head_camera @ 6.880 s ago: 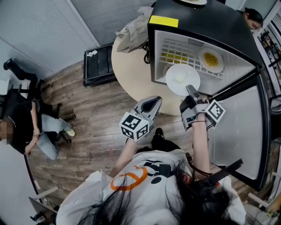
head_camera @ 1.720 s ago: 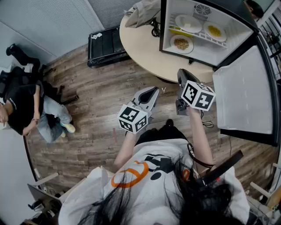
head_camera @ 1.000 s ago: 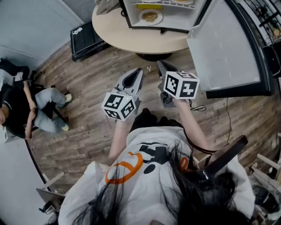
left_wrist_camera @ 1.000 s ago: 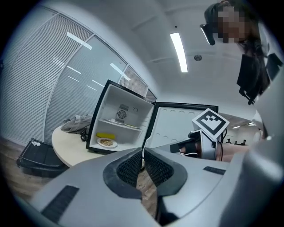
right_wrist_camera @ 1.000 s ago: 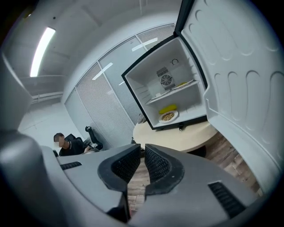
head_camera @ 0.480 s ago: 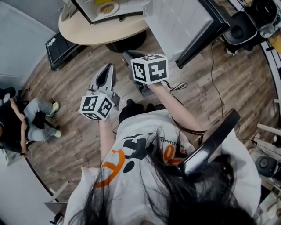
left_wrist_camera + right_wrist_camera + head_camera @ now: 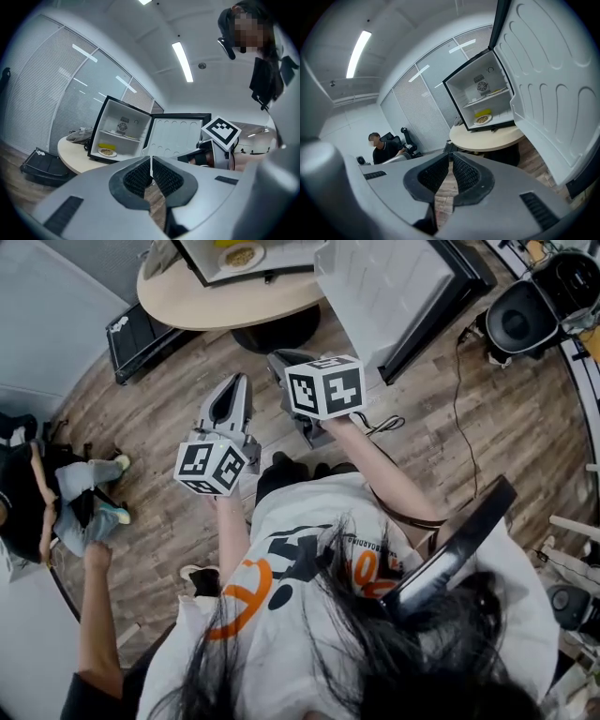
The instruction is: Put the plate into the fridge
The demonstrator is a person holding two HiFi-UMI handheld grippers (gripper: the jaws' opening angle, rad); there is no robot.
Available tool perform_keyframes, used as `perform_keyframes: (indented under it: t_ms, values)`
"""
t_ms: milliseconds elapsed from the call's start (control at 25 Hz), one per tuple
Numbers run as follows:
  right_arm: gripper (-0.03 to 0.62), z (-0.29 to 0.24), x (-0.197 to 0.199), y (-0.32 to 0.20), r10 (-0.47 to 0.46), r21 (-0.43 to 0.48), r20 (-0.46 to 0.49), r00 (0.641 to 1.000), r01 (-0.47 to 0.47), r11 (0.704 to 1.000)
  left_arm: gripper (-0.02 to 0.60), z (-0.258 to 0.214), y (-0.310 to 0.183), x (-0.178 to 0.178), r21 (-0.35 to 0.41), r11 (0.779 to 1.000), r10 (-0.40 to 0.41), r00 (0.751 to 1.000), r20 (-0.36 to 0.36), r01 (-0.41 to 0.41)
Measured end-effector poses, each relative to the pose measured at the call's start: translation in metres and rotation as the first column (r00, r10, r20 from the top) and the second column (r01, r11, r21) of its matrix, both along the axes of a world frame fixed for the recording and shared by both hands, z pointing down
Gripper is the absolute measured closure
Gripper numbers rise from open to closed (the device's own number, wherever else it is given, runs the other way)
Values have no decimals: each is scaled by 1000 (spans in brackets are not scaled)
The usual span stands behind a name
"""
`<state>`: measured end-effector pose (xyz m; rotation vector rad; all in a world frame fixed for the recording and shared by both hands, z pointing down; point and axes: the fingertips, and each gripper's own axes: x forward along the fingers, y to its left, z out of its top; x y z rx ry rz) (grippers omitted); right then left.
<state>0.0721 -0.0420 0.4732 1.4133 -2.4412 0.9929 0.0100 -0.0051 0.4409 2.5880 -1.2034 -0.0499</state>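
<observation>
The small black fridge stands with its door wide open on a round table at the top of the head view. On its floor lies a plate of food, also seen as the plate in the right gripper view. Its upper shelf carries flat white dishes I cannot make out. My left gripper and right gripper hover side by side over the wooden floor, well short of the table. Both are shut and empty, their pads meeting.
A black case lies on the floor left of the table. Beyond the door stands a round black device, and a cable trails by my right arm. One person sits at the left; someone's arm reaches in at lower left.
Both grippers have drawn back from the fridge, which has slid toward the top left of the head view. An arm has appeared at lower left. Jaws stay shut.
</observation>
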Motion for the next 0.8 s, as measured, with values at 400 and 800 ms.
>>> perform_keyframes:
  t_ms: [400, 800]
  values:
    - [553, 4, -2, 6, -26, -7, 5, 1000, 26, 1000, 569, -2, 8, -4, 5, 1000, -28, 1000, -3, 28]
    - [554, 8, 5, 5, -28, -18, 33, 999, 29, 999, 569, -2, 15, 2, 0, 999, -40, 999, 32, 40]
